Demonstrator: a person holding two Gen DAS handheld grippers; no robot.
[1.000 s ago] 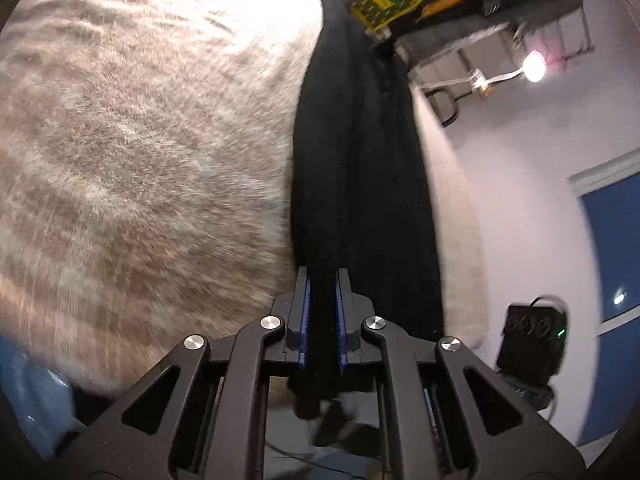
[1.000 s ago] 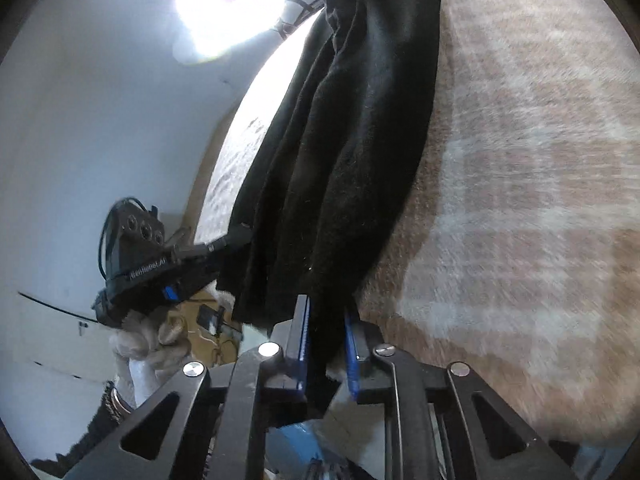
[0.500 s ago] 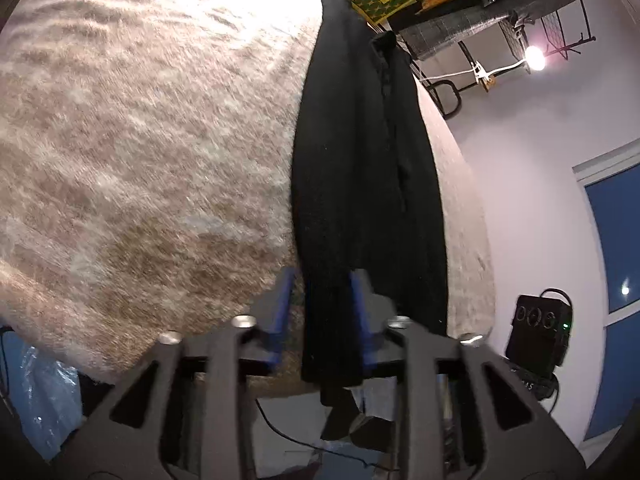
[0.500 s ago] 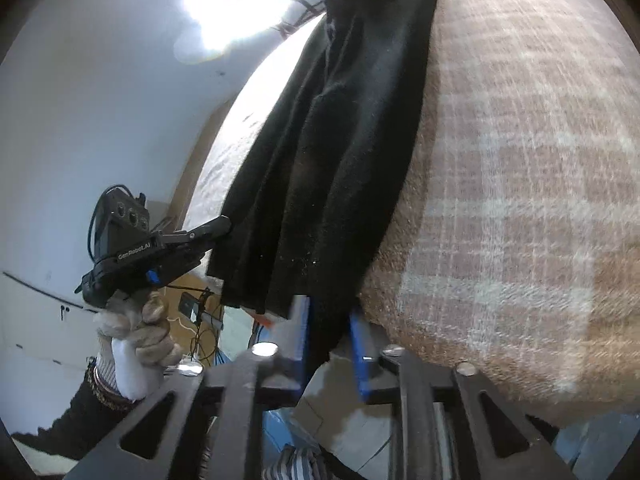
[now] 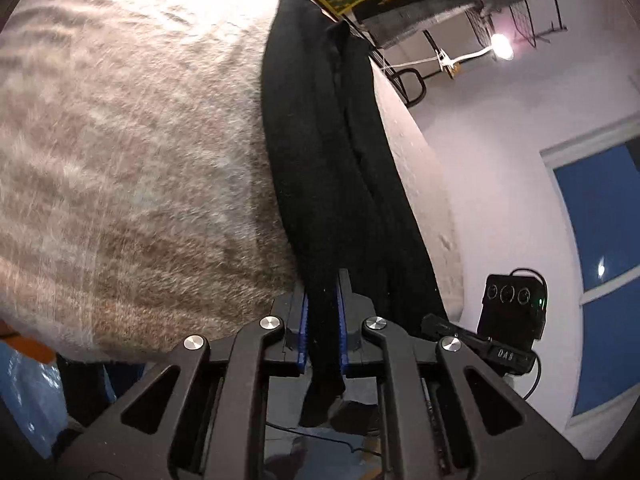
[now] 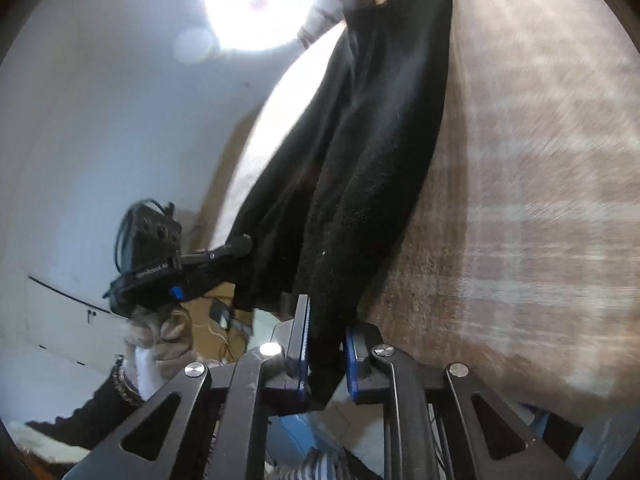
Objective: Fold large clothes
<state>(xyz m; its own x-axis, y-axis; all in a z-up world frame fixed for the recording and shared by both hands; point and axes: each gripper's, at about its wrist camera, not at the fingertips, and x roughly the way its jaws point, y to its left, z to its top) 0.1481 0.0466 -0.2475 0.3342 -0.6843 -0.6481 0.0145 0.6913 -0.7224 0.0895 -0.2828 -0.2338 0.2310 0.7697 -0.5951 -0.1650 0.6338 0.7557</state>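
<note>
In the left wrist view the left tongs (image 5: 322, 320) sit at the bottom centre of the frame, their blue-lined fingers (image 5: 303, 332) clamped on a bunched edge of the black garment (image 5: 332, 168), and a short tail of the cloth hangs out below the grip. From there the garment runs as a long, creased dark band up the middle of the frame to the top edge, lying on the plaid blanket (image 5: 128, 152), a fuzzy beige and brown surface that fills the left half of the view. At the lower right of the same frame the right tongs (image 5: 434, 322) show as a black tip touching the garment's right edge, with a camera box (image 5: 514, 306) just behind them. In the right wrist view the right tongs (image 6: 326, 344) are at the bottom centre, closed on another bunch of the black garment (image 6: 368, 152), which spreads upward toward the top of the frame; the plaid blanket (image 6: 540, 200) covers the right side. At the centre left of this frame the left tongs (image 6: 240, 244) meet the garment's left edge, gripped by a gloved hand (image 6: 156, 332). A bright lamp (image 6: 260, 0) glares at the top centre, against a white wall (image 6: 100, 120)
</note>
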